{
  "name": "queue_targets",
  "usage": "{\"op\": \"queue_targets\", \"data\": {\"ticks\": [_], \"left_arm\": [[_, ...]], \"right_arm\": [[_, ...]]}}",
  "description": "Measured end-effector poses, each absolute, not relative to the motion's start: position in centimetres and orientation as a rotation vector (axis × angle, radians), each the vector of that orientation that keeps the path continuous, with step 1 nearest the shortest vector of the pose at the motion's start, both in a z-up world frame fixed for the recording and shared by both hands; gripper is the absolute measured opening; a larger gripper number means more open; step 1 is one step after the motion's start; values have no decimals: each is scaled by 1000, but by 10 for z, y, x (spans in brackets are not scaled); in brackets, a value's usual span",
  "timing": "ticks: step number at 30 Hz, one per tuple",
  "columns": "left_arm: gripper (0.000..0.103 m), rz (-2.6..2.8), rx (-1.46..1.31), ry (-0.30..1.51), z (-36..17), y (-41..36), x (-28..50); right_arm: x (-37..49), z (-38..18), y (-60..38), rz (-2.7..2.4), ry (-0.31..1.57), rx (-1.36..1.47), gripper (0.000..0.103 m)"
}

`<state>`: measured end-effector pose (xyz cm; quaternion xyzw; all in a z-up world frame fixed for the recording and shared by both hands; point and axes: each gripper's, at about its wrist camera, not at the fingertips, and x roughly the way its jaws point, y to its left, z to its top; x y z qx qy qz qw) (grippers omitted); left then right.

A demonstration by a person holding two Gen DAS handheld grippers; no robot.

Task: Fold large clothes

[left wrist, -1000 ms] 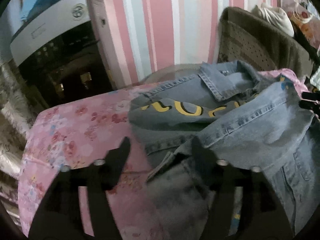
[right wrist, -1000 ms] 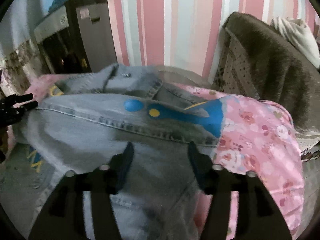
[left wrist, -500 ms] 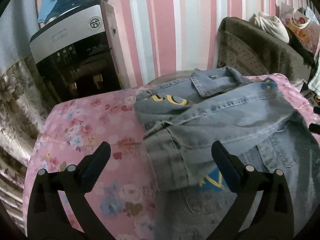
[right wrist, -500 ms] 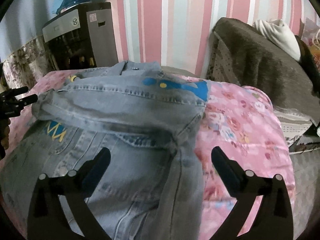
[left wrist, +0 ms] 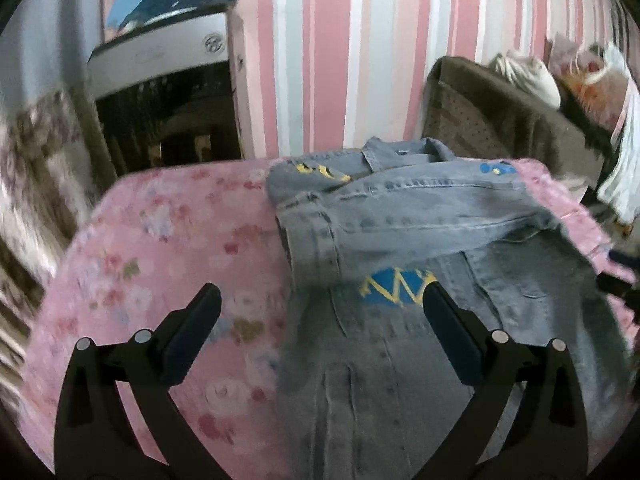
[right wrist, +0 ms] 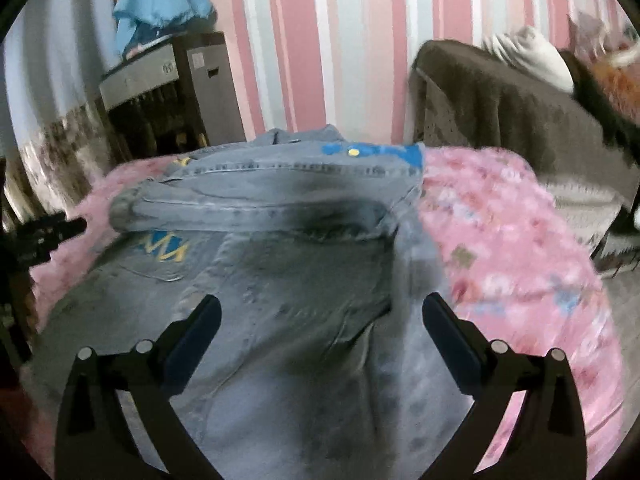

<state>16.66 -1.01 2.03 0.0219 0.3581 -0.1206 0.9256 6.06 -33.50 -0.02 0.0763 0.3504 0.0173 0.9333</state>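
Note:
A blue denim jacket (left wrist: 400,224) with yellow and blue prints lies on the pink floral cover (left wrist: 160,248). A sleeve is folded across its upper part, from right to left. It also shows in the right wrist view (right wrist: 280,272). My left gripper (left wrist: 320,320) is open and empty, held above the jacket's near left edge. My right gripper (right wrist: 320,320) is open and empty, held above the jacket's lower body. The left gripper's tip also shows at the left edge of the right wrist view (right wrist: 44,232).
A water dispenser (left wrist: 168,92) with a blue cloth on top stands behind the cover at the left. A brown blanket-draped chair (right wrist: 520,120) with a white item on it stands at the right. A striped pink wall (left wrist: 360,40) is behind.
Both grippers opened and let go of the folded sleeve, then drew back towards the near edge. The sleeve now lies across the jacket.

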Motion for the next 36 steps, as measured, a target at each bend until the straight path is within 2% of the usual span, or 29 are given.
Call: {"op": "queue_targets", "data": {"ticks": [8,17,22,27,32,36], "left_arm": [[100,-189,-97,728,9,16,119],[100,-174,-50,736,-3,8,99],[100,-180,-43,659,3,5,82],[100,-167,61,674,3,-6,71],[100,-130,12,679,4,4,54],[100,-105,43,681,-3,7,40]], "right_arm": [[43,-18,-328,1,724,199,101],[18,-10,-339,-65,699,283,101],[-6,7,-336,-153,601,147,101],[-19,11,-325,-257,569,33,101],[-48,11,-323,-333,509,21,101],[-66,-4,-333,-303,559,106,101]]}}
